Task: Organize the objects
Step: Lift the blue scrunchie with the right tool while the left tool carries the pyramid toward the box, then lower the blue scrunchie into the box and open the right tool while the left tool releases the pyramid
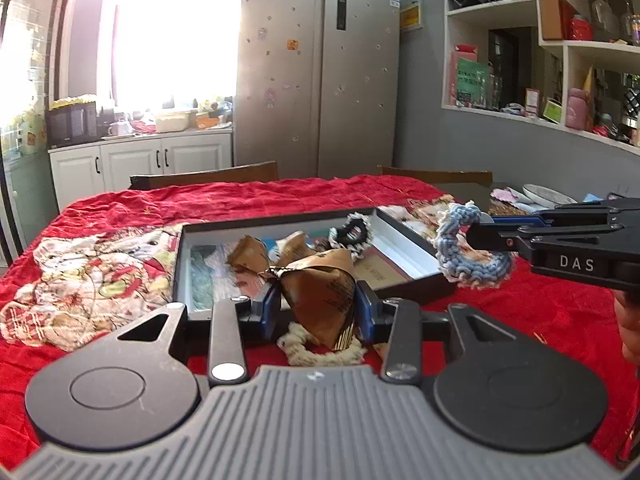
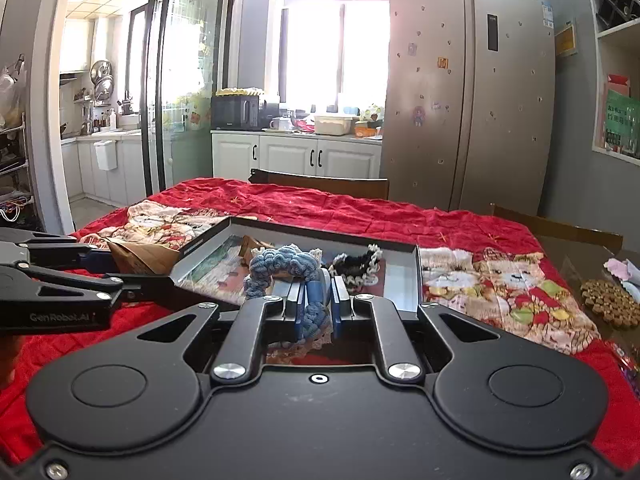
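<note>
Two grippers each carry something near the shallow black tray (image 1: 404, 236) on the red cloth. Ahead of the left gripper (image 1: 318, 312), whose half-spread pads pinch a brown paper packet (image 1: 320, 292), the tray already holds similar packets and a black scrunchie (image 1: 351, 236). Beyond the right gripper (image 2: 319, 304), nearly closed on a blue crocheted scrunchie (image 2: 280, 266), lies the same tray. Best, I judge, to clear the rim first, then release low over bare floor. A cream scrunchie (image 1: 320, 354) waits under the left jaws.
</note>
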### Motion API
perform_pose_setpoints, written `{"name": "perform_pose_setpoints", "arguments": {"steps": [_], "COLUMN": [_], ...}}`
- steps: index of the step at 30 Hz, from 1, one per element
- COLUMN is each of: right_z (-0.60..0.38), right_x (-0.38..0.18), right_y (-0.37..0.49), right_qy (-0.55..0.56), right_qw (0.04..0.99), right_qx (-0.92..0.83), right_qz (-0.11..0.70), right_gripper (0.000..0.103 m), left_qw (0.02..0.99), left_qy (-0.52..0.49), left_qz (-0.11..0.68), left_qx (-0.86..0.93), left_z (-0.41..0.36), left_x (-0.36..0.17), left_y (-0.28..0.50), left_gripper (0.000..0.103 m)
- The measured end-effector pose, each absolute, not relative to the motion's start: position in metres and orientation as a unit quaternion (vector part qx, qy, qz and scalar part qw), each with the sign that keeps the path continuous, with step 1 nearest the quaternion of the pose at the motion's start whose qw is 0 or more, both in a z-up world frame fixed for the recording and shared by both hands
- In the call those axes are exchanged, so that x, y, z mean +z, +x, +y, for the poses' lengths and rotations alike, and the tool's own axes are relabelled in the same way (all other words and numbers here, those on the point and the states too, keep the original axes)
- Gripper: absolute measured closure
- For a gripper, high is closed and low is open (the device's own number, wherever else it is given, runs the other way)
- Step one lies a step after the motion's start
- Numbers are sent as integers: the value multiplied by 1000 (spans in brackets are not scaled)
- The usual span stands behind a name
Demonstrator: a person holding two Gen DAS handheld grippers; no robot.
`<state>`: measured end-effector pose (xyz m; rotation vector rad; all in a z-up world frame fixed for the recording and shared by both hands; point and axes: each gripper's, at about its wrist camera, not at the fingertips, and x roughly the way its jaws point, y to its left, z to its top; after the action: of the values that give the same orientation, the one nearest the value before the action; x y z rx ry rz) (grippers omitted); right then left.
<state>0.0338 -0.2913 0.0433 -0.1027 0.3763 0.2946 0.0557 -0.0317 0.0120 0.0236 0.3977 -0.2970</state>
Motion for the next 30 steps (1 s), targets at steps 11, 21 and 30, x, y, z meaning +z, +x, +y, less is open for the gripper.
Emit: {"name": "perform_pose_setpoints", "arguments": {"steps": [11,21,30], "right_z": [-276,-262,-248], "right_x": [55,55,44], "right_y": [69,114,144], "right_qy": [-64,-53,-39], "right_qw": [971,969,967], "right_qx": [139,136,133], "right_qz": [183,198,213], "right_gripper": [90,90,90], "left_qw": [974,975,973], "left_qy": [6,-8,-23], "left_qz": [186,198,218], "left_qx": [-125,-98,-78], "left_z": [-15,-3,1], "left_x": [30,29,14], "left_y": [83,121,148], "left_gripper": [60,60,59]}}
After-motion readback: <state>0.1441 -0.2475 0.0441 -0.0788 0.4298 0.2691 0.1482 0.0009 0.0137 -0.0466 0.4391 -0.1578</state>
